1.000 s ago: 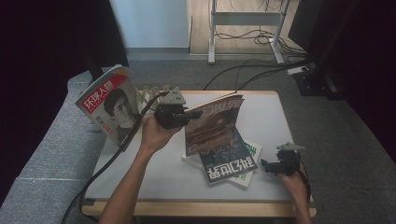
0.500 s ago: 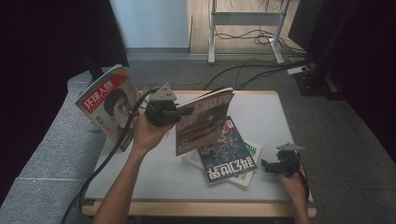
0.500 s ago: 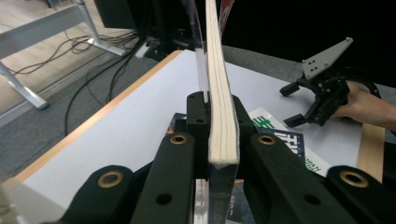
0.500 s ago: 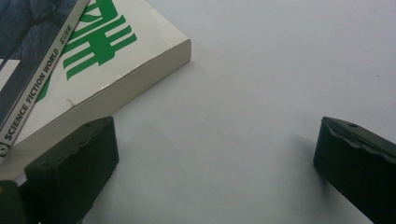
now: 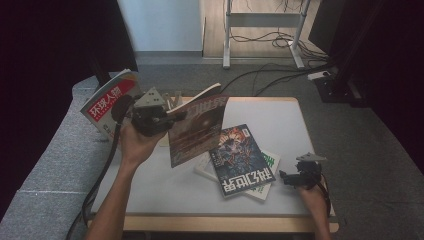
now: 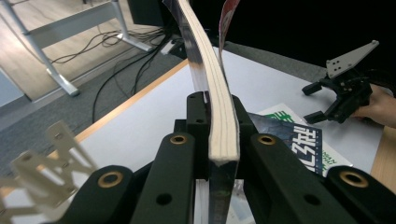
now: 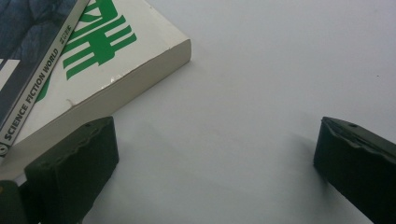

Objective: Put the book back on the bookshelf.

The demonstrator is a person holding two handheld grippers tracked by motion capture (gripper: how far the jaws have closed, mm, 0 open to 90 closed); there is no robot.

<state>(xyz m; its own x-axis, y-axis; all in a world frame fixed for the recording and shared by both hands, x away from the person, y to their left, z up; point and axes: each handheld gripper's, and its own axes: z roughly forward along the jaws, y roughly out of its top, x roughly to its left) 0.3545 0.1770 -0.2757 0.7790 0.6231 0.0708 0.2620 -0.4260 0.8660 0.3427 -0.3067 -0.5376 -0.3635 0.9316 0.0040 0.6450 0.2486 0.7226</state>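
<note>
Left gripper lifting a magazine clear of the table

Its jaws are pinching the magazine's edge, holding it in the air left of the two stacked books. It is looking light and floppy, so gripping near the spine should be limiting sag. The right gripper, jaws spread and empty, is resting right of the white book; the dark book's spine is reading "SCIENCE FICTION WORLD".

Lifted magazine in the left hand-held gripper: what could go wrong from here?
1. The left hand-held gripper pinches the lifted magazine only at one edge; it hangs tilted and may sag, tear or slip.
2. Its front cover splays from the pages and could crease when set beside the red magazine.
</note>
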